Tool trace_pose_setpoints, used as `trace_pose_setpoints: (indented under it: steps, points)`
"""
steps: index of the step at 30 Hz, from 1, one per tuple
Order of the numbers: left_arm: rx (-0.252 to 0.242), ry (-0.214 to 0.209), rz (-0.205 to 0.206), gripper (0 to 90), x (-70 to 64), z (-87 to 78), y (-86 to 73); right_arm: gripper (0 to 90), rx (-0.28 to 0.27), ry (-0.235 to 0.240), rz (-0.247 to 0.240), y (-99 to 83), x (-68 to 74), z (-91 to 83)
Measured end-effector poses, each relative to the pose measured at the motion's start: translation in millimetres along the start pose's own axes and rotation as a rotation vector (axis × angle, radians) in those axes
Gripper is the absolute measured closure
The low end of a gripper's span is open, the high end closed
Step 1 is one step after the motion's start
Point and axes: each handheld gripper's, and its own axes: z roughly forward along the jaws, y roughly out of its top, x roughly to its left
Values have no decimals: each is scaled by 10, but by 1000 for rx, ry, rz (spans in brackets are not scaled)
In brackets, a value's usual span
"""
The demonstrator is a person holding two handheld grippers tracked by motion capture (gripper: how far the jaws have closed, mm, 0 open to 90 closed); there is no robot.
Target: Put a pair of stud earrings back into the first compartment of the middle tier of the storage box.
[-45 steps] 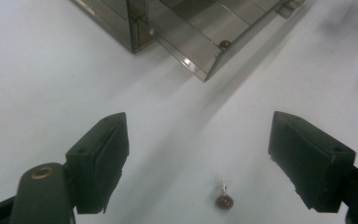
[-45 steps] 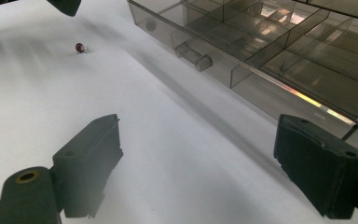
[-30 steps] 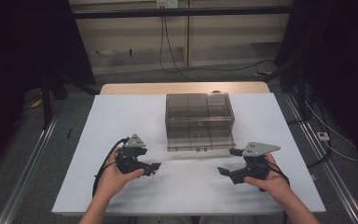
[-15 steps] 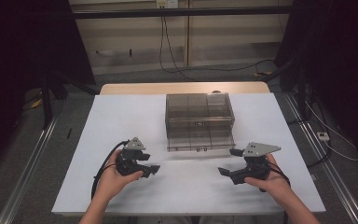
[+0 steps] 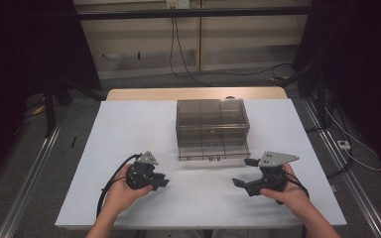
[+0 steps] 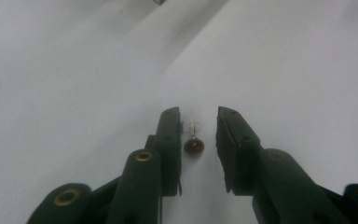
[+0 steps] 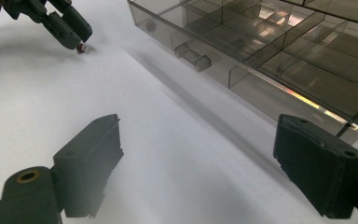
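— Brown and tiny, that bead-headed pin (image 6: 194, 143) is your target: it lies on the white table (image 5: 129, 129), well out to the left of the smoky plastic drawer box (image 5: 212, 119) and nearer your edge than the box is. Your left gripper (image 6: 198, 122) is down over it, jaws narrowed to a small gap with the pin between them, closer to the left jaw. I can't tell that either pad is touching it yet.

— So which step am I in?

— By my reading, the pick-up. You are lined up and about to pinch. The next move calls for a gentle, level squeeze, keeping the tips low on the table so the pin doesn't skid out or tip away; it looks light and easily flicked.

— And over by the box?

— Its lower drawer (image 7: 279, 60) is pulled out towards you, with its compartments open on top. From what I can see, they look empty. That is the likely place for the pin, though which compartment I can't say.

— My right hand?

— Your right gripper (image 7: 198, 163) hangs just in front of the drawer's right end, jaws wide apart and holding nothing. Keep it clear, or ready to steady the drawer by its small handle (image 7: 192, 54) once you carry the pin across.
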Motion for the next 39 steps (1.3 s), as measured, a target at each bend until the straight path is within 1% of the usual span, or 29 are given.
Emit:
trace_pose_setpoints:
  steps: [5, 8, 17, 21, 25, 26, 28, 30, 32, 33, 35, 39]
  points:
    - [21, 14, 8, 769, -1, 45, -11, 147, 0, 2, 2, 2, -2, -1]
    - [21, 15, 15, 792, 8, 46, -17, 147, -3, 2, 3, 6, -4, -4]
    - [20, 20, -3, 803, 10, 50, -21, 147, -2, 3, -2, 11, 7, 2]
    - [21, 21, -3, 806, 6, 48, -17, 147, -3, 4, -2, 16, 12, 5]
    - [15, 5, -12, 805, 27, 49, -24, 147, -1, 4, -3, 14, 10, 8]
    - [13, 4, -19, 802, 29, 50, -27, 147, -1, 4, -2, 12, 8, 9]
    - [15, 4, -17, 799, 31, 51, -25, 147, 0, 4, 0, 10, 6, 7]
    - [12, 0, -25, 798, 38, 51, -30, 147, -2, 3, -2, 11, 5, 5]
    - [9, -4, -13, 797, 39, 51, -36, 147, -4, 3, -1, 13, 7, 3]
    - [8, -2, -16, 796, 38, 52, -38, 147, -4, 4, -1, 14, 9, 2]
    - [6, 2, 18, 796, 30, 53, -42, 147, -4, 4, -3, 15, 12, 2]
    - [5, -4, -25, 795, 42, 51, -43, 147, -3, 2, -4, 16, 14, 1]
